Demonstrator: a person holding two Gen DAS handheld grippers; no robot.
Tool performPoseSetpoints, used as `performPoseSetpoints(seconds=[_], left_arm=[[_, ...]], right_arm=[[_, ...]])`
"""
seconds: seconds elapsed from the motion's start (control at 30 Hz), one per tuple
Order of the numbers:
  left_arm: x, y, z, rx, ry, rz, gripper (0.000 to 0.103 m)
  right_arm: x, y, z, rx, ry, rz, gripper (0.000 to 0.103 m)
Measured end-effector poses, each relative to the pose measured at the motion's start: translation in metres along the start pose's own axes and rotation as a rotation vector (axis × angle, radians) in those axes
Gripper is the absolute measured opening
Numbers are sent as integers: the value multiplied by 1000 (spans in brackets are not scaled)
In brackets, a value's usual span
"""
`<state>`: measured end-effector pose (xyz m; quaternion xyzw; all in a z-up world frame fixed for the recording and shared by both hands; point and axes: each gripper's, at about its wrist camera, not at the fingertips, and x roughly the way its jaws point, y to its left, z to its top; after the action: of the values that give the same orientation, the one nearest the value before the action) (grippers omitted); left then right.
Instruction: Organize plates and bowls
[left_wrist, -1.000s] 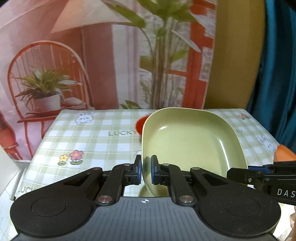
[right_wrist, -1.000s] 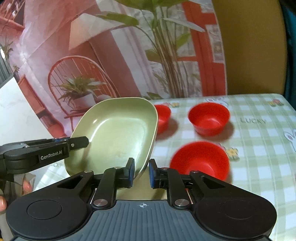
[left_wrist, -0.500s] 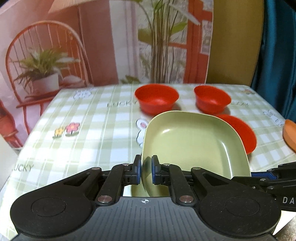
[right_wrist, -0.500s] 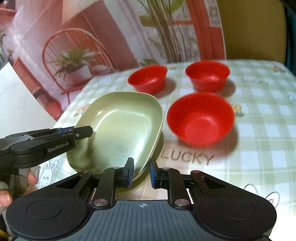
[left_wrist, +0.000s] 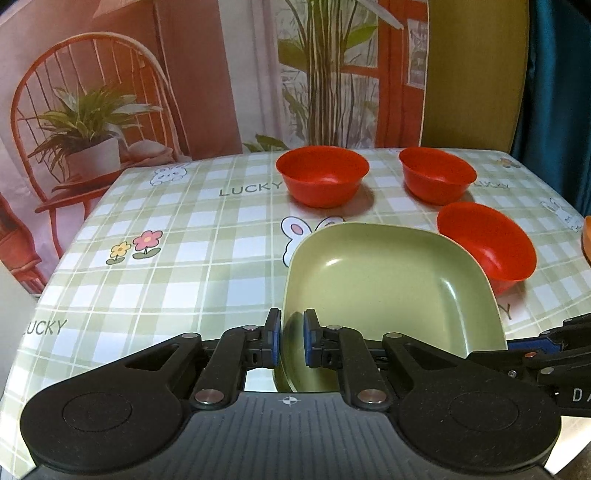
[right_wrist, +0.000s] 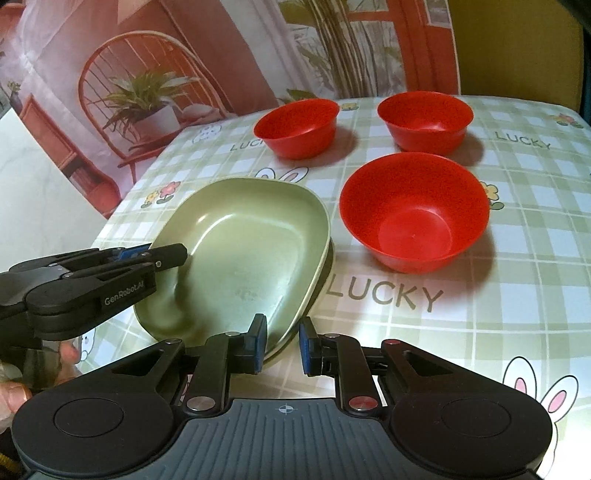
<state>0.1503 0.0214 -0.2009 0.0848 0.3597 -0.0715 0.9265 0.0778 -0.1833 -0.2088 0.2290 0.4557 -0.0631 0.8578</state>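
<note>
A smooth, semi-glossy green plate (right_wrist: 243, 254) catches soft highlights beside three glossy red plastic bowls (right_wrist: 413, 214) at its 12 to 3 o'clock. Beneath them lies a shiny checked wipe-clean tablecloth (right_wrist: 517, 302); the gripper bodies (left_wrist: 288, 435) look matt, ribbed black plastic.

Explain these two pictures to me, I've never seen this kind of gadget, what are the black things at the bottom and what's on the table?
There is no robot here. A person holds a pair of black tongs in each hand, and a wide-angle camera on each pair looks forward along its two fingers. One picture comes from the left tongs, the other from the right tongs; each pair also shows at the edge of the other's picture.

On the checked tablecloth stand three red bowls, all upright. The left tongs pinch the rim of a green plate. The opposite rim lies between the right tongs' fingers, but whether they clamp it is unclear.
</note>
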Motion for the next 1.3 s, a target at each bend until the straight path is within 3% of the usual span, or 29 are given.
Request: performPoseSetpoints(seconds=[0.43, 0.63, 1.03, 1.1, 1.3], left_arm=[[2, 0, -2, 7, -8, 35, 13], [0, 5, -2, -39, -21, 58, 13], [0, 6, -4, -84, -30, 64, 14], [1, 7, -5, -94, -21, 62, 14], [1, 10, -6, -111, -24, 59, 14]], right_arm=[[3, 1, 2, -16, -10, 10, 21], [-4, -4, 4, -10, -74, -16, 23], [8, -15, -1, 29, -72, 18, 18], [12, -17, -2, 39, -52, 21, 12], [15, -18, -5, 61, -50, 30, 13]])
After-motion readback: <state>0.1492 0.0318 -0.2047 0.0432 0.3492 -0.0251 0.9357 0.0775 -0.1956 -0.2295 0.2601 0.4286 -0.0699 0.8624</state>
